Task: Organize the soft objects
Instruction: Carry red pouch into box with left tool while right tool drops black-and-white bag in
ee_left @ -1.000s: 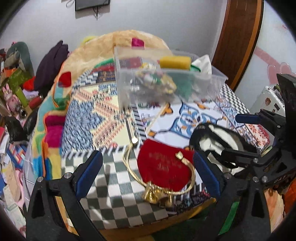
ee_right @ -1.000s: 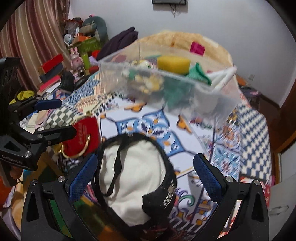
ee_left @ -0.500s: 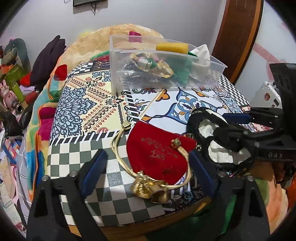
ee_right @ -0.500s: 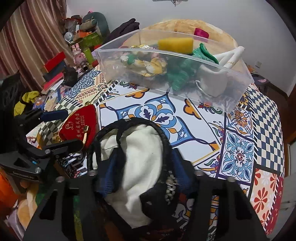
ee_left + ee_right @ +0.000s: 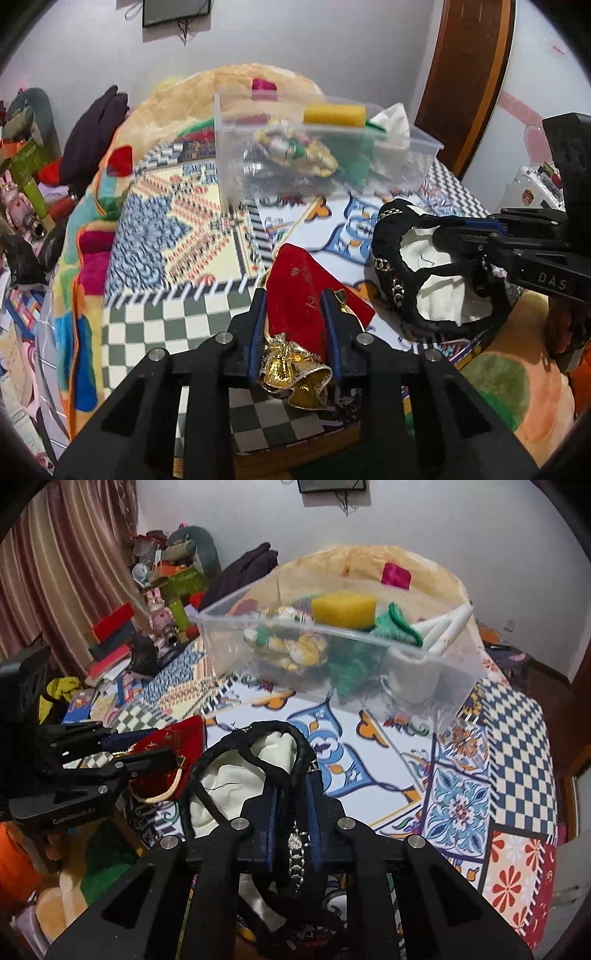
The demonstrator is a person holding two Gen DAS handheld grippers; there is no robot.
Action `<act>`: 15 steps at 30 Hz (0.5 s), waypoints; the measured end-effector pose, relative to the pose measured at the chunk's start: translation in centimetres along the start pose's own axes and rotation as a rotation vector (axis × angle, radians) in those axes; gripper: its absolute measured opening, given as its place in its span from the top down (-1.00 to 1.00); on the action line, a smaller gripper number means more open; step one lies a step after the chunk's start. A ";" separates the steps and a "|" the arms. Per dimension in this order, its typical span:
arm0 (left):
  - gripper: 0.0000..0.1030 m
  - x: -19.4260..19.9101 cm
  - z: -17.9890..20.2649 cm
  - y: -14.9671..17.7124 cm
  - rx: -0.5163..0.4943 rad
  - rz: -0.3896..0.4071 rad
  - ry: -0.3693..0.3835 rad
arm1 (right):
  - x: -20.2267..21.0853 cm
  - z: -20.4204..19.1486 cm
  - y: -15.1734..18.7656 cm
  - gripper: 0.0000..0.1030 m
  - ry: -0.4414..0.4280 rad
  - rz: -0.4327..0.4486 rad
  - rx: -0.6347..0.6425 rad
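My left gripper point(image 5: 293, 304) is clamped on the red pouch point(image 5: 308, 291) at the desk's point(image 5: 155, 325) near edge. My right gripper point(image 5: 293, 794) pinches the black-and-white cap point(image 5: 251, 771) just right of it. The clear bin point(image 5: 332, 657) sits far.

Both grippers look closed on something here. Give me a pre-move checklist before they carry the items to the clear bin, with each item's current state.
1. Left gripper shut on the red pouch: ok, fingers pinch it on both sides.
2. Right gripper shut on the black-rimmed bag: ok, its black rim sits between the fingers.
3. Gold bells free to lift: cannot tell; they hang by the fingers, their cord partly hidden.
4. Clear bin open on top: ok, no lid visible.
5. Room in the bin: cannot tell; the yellow sponge and green cloth already rise above its rim.
6. The two grippers apart: ok, side by side with a gap.
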State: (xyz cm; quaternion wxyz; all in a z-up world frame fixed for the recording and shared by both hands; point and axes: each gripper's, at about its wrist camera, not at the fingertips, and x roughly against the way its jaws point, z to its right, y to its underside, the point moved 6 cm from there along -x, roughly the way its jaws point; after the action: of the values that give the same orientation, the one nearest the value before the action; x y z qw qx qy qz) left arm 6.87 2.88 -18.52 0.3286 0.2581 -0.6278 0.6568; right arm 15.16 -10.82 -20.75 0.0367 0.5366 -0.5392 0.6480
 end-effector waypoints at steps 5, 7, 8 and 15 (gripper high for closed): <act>0.46 2.1 0.2 -2.2 -0.010 0.084 -0.010 | 1.5 0.3 -1.5 0.75 0.005 0.060 -0.006; 0.46 3.0 0.2 -3.3 -0.005 0.121 -0.009 | 2.3 0.5 -2.1 0.75 0.007 0.089 -0.007; 0.46 3.4 0.1 -3.9 -0.003 0.141 -0.009 | 2.8 0.6 -2.5 0.75 0.012 0.105 -0.007; 0.46 4.8 0.0 -7.7 0.001 0.237 -0.016 | 5.7 2.2 -5.7 0.75 0.053 0.223 -0.038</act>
State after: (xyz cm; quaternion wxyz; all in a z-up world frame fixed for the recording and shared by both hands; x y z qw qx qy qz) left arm 9.52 3.34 -9.84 0.2436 0.1876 -0.6562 0.6891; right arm 17.80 -13.09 -13.19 -0.0114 0.4549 -0.6065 0.6519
